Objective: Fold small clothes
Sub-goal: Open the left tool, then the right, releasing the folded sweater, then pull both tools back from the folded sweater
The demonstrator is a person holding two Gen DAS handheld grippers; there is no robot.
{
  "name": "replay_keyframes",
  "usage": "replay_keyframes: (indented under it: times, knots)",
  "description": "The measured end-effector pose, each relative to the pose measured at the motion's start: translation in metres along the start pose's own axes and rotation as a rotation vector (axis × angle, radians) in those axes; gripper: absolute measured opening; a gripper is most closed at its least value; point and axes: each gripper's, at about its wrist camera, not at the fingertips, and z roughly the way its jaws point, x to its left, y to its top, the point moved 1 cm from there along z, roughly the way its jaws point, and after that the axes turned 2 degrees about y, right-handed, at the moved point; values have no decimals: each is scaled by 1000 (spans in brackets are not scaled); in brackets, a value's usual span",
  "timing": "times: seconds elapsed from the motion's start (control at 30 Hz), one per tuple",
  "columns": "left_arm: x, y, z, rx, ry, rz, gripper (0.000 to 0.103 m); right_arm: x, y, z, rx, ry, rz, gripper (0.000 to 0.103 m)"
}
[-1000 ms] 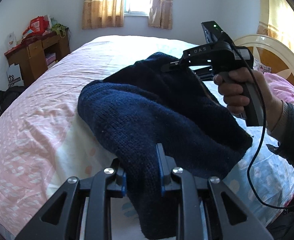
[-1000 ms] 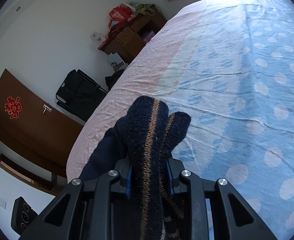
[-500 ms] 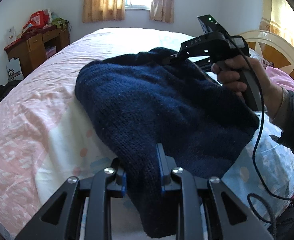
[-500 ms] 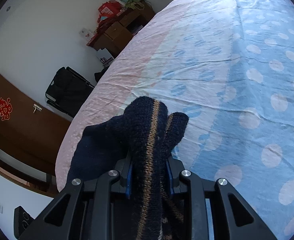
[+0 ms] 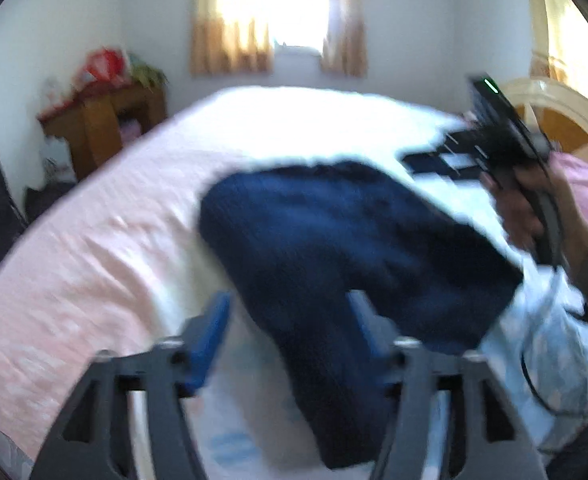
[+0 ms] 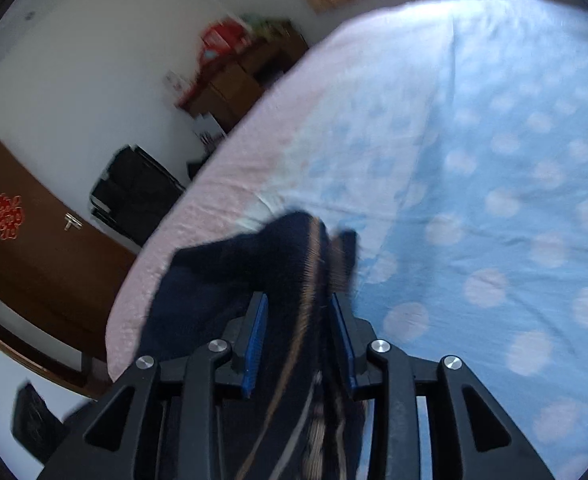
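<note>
Left gripper (image 5: 287,328) released, jaws just opened; right gripper (image 6: 298,322) loosening (pads barely off) around navy sweater (image 5: 354,248).

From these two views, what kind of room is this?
Most likely a bedroom in a home. A large bed with a pink and blue dotted sheet fills both views, a curtained window sits behind it, and a cluttered wooden desk stands by the wall.
</note>
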Motion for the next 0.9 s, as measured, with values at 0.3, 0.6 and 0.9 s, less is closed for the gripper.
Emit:
replay_keyframes:
  times: [0.3, 0.6, 0.9]
  knots:
    - [2, 11, 44, 52, 40, -11, 85, 60, -70, -33, 107, 204, -146, 43]
    - [15, -3, 58, 89, 65, -52, 101, -5, -105, -27, 108, 198, 60, 40]
    - [4, 13, 7, 25, 123, -63, 101, 51, -112, -73, -38, -6, -110, 64]
